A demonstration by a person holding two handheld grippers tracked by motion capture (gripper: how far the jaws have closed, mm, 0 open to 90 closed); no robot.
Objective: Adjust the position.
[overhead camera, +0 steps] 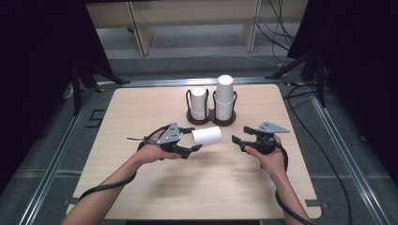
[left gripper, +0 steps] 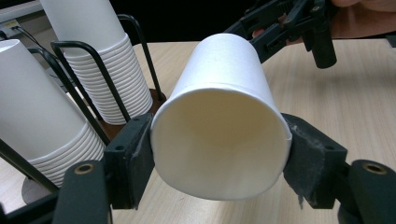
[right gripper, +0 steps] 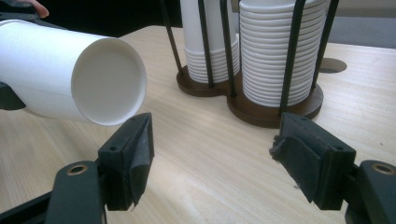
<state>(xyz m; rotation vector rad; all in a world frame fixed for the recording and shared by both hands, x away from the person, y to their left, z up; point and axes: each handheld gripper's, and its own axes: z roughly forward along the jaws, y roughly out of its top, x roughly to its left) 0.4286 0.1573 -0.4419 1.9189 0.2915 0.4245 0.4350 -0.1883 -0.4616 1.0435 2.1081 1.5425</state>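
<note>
A single white paper cup [overhead camera: 206, 135] lies on its side above the table's middle, with my left gripper [overhead camera: 193, 139] shut on its rim end. In the left gripper view the cup's open mouth [left gripper: 219, 140] faces the camera between both pads [left gripper: 135, 154]. Its recessed base [right gripper: 109, 81] points toward my right gripper [right gripper: 215, 154], which stands open just short of it with nothing between its jaws. From above, the right gripper [overhead camera: 241, 135] sits a small gap to the right of the cup. It also appears beyond the cup as the right gripper [left gripper: 289, 28].
A dark wooden holder [overhead camera: 210, 119] with black wire posts stands behind the cup, carrying a shorter stack of white cups [overhead camera: 199, 102] and a taller stack [overhead camera: 224, 93]. The table's wooden top [overhead camera: 211, 187] lies bare toward the front. Dark stands and cables surround the table.
</note>
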